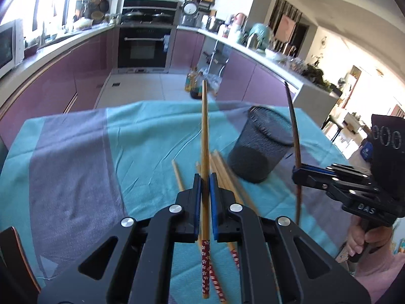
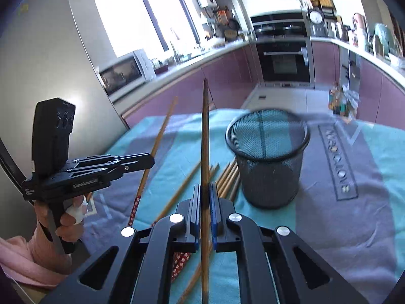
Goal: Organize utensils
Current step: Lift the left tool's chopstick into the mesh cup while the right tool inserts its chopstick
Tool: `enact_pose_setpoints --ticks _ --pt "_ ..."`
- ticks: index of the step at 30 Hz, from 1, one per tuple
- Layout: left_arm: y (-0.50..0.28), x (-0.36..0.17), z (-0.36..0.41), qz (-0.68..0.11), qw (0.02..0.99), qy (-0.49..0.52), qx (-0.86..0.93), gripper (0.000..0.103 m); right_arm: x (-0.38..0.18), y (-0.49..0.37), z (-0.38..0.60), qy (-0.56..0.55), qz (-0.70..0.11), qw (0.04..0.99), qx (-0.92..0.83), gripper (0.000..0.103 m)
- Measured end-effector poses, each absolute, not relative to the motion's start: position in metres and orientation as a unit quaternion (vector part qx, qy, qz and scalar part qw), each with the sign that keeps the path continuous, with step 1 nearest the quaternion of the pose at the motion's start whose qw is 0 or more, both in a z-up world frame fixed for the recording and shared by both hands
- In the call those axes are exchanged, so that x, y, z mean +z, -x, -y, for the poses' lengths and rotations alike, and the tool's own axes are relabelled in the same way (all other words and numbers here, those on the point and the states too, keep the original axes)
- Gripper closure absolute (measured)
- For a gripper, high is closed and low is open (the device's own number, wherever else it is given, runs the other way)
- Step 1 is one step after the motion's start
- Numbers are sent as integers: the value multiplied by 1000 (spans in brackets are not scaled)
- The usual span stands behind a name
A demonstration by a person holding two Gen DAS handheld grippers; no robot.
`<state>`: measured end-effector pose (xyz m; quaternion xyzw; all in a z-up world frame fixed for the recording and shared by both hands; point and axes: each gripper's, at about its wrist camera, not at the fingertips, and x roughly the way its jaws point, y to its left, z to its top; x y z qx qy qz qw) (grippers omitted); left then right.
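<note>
My left gripper (image 1: 205, 177) is shut on a light wooden chopstick (image 1: 205, 131) with a red flowered handle end, held upright above the table. It also shows in the right wrist view (image 2: 152, 160), with its chopstick (image 2: 159, 136). My right gripper (image 2: 205, 188) is shut on a dark brown chopstick (image 2: 205, 131), also upright; in the left wrist view the right gripper (image 1: 297, 171) and its dark chopstick (image 1: 293, 121) are right of the cup. A black mesh cup (image 1: 260, 144) (image 2: 268, 157) stands on the cloth. Several loose chopsticks (image 1: 222, 174) (image 2: 227, 174) lie beside it.
The table is covered by a teal and grey cloth (image 1: 83, 157) (image 2: 354, 223). A dark chair back (image 1: 12, 258) is at the near left edge. Behind the table are purple kitchen cabinets (image 1: 76, 71) and an oven (image 1: 144, 48).
</note>
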<state>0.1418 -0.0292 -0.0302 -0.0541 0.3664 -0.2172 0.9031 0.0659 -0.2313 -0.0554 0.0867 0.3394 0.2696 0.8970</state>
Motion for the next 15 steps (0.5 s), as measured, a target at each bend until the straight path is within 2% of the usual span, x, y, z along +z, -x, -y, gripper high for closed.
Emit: enact_pose_setpoints --ticks 8,15 --pt "-109 36 32 -310 909 78 -268 96 -22 -63 251 -98 -290 912 273 97" --pt "-109 85 53 -261 919 91 -281 95 8 -71 267 -99 -257 922 273 97"
